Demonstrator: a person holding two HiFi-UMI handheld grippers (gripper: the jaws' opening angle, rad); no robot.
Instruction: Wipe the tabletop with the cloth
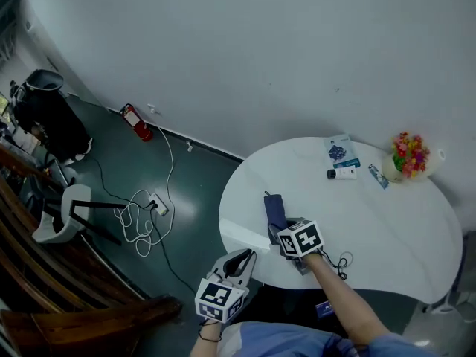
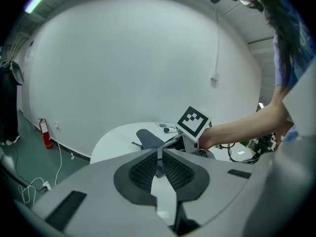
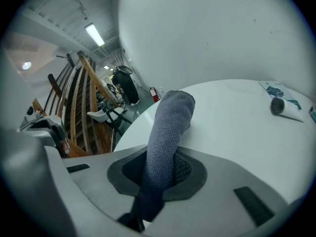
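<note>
A blue-grey cloth (image 1: 274, 210) lies on the round white table (image 1: 387, 236) near its left side. My right gripper (image 1: 285, 233) is shut on the cloth (image 3: 166, 141), which runs out between the jaws and folds over onto the tabletop (image 3: 237, 127). My left gripper (image 1: 239, 261) hangs below the table's near edge, off the table, jaws shut with nothing between them. In the left gripper view the jaws (image 2: 159, 163) meet, and beyond them the cloth (image 2: 149, 138) and the right gripper's marker cube (image 2: 193, 122) show on the table (image 2: 116, 139).
At the table's far side lie a small booklet (image 1: 341, 150), a white tube (image 1: 341, 172) and a pot of coloured flowers (image 1: 407, 157). A cable (image 1: 341, 262) trails by my right arm. On the floor are a power strip with cords (image 1: 145, 216), a fire extinguisher (image 1: 136, 121) and a chair (image 1: 63, 214).
</note>
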